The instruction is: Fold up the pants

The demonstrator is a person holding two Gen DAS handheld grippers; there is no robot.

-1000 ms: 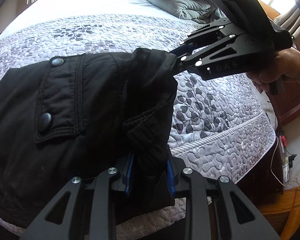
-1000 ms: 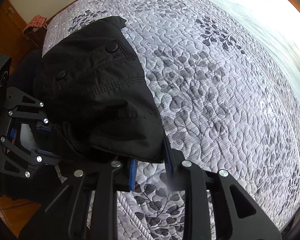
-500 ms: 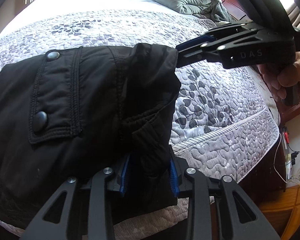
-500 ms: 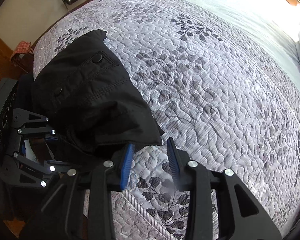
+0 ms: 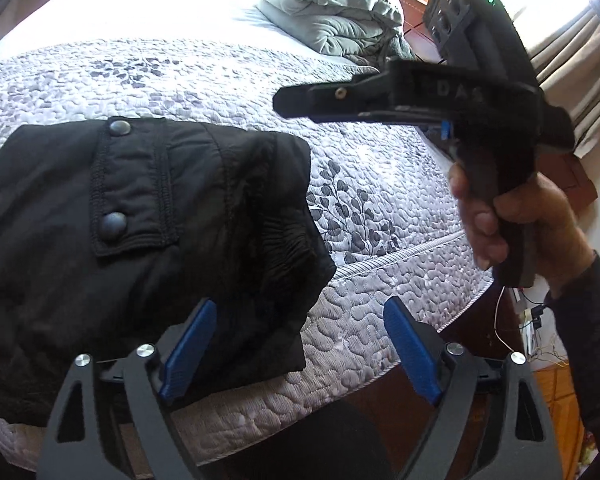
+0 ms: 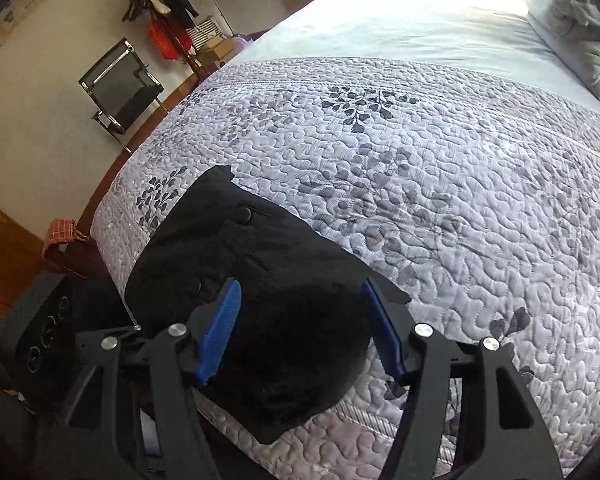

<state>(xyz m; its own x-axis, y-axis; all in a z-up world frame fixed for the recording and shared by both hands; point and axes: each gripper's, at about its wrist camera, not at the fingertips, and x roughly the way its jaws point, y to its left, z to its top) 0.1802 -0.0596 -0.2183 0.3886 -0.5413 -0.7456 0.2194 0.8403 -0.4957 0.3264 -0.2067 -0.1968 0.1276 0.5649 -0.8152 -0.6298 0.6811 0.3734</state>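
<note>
One folded pants (image 5: 147,240) bundle on quilt (image 5: 380,184), left tool (image 5: 300,344) and right tool (image 6: 304,336) (both spread apart, empty).

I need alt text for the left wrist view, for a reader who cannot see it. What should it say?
Folded black pants lie near the edge of a bed with a grey leaf-patterned quilt, two snap buttons showing. The left gripper, jaws open, sits just in front of them, holding nothing. At right, a hand holds the right gripper above the quilt.
</note>
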